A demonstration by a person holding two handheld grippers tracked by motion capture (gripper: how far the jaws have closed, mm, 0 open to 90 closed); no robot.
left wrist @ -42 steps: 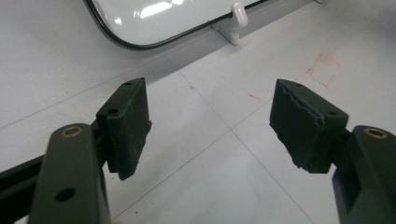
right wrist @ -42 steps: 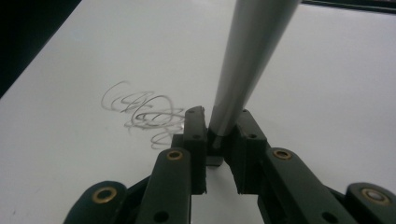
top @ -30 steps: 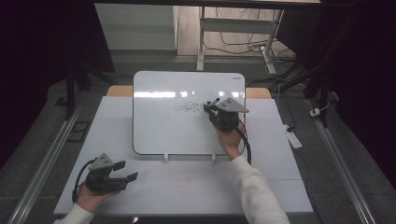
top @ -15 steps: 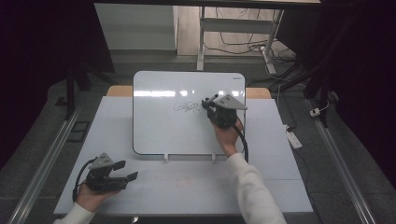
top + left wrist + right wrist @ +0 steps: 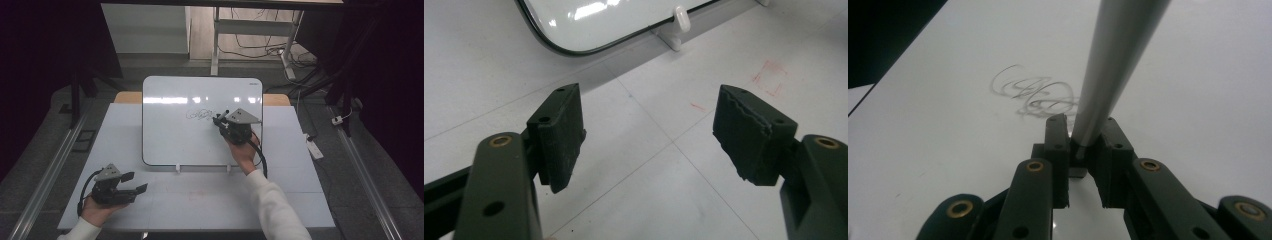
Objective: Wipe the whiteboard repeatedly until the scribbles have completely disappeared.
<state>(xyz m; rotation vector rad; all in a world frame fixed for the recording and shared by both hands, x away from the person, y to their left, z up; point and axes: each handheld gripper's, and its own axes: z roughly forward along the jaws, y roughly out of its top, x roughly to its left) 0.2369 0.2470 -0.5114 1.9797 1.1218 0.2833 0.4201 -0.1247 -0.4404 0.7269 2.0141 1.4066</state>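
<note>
Nearest to us, our left tool (image 5: 134,184) rests on the desk (image 5: 200,205) in front of the whiteboard (image 5: 170,135), off its lower left corner, jaws spread wide with nothing between them. Farther out, our right tool (image 5: 220,120) is over the whiteboard's right half, jaws clamped on a grey marker (image 5: 1113,65). The marker's far end is at the scribble (image 5: 199,114) near the whiteboard's middle, though contact is unclear.
</note>
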